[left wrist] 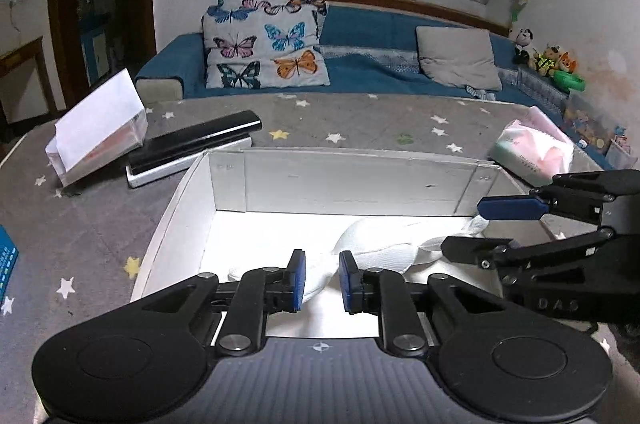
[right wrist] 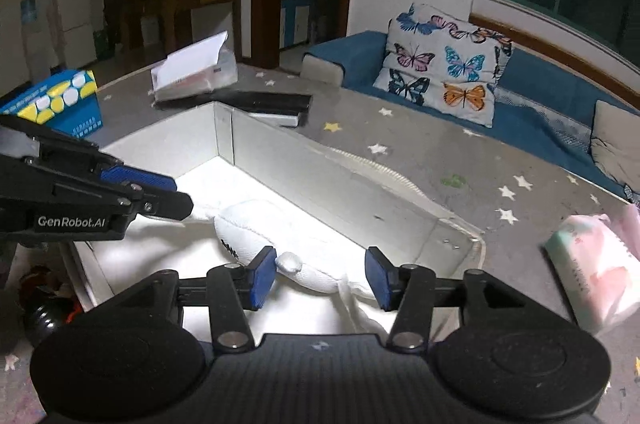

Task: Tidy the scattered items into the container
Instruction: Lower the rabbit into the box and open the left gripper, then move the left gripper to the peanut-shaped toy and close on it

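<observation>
A white cardboard box stands open on the grey star-patterned table; it also shows in the right wrist view. A white soft toy lies on the box floor, also in the right wrist view. My left gripper hovers over the box's near side, open, its pads either side of part of the toy without gripping it. My right gripper is open above the toy. Each gripper shows in the other's view, the right one and the left one.
A black and white flat device and a clear box with white paper lie left of the container. A pink tissue pack lies to its right. A blue and yellow box sits far left. A blue sofa with cushions stands behind the table.
</observation>
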A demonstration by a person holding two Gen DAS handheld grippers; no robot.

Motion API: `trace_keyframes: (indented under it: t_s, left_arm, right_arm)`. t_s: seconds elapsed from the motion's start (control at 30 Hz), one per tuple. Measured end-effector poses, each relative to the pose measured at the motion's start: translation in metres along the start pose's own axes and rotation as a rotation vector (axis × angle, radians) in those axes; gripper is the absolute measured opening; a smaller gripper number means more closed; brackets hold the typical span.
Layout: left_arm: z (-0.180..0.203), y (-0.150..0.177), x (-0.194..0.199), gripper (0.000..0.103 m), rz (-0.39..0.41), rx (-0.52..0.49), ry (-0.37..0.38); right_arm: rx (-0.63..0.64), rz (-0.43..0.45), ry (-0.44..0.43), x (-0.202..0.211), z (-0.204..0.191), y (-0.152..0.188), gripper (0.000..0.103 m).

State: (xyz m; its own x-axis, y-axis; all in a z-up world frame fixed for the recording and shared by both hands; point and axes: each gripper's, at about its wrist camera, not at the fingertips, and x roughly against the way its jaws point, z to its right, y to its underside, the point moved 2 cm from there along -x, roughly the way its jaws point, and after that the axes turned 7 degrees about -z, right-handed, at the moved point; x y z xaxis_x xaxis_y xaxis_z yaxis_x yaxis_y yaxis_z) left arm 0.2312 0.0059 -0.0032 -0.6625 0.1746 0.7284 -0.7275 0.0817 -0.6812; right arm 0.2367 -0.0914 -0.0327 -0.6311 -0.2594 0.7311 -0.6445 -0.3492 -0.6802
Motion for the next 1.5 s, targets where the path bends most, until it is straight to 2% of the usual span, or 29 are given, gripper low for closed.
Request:
trace_keyframes:
  t_s: [0.23, 0.37, 0.63, 0.93, 1.07, 1.5]
  left_arm:
    - [0.012, 0.009, 0.026, 0.020, 0.040, -0.005, 0.020]
    - [0.022, 0.020, 0.040, 0.021, 0.060, -0.031, 0.015]
    - [0.036, 0.046, 0.066, 0.022, 0.085, -0.045, 0.031]
    - [0.057, 0.073, 0.081, 0.022, 0.076, -0.075, 0.068]
    - [0.064, 0.084, 0.083, 0.022, 0.061, -0.070, 0.094]
    - [0.079, 0.123, 0.085, 0.022, -0.002, -0.056, 0.163]
  right_arm:
    - [-0.005, 0.065, -0.002, 0.038, -0.004, 0.010, 0.051]
    - [0.000, 0.101, -0.008, 0.061, -0.010, 0.020, 0.057]
    - [0.022, 0.144, -0.012, 0.102, -0.023, 0.046, 0.061]
    - [0.025, 0.136, -0.029, 0.124, -0.033, 0.078, 0.062]
    - [0.018, 0.127, -0.033, 0.128, -0.036, 0.094, 0.071]
    - [-0.023, 0.068, -0.063, 0.139, -0.040, 0.150, 0.075]
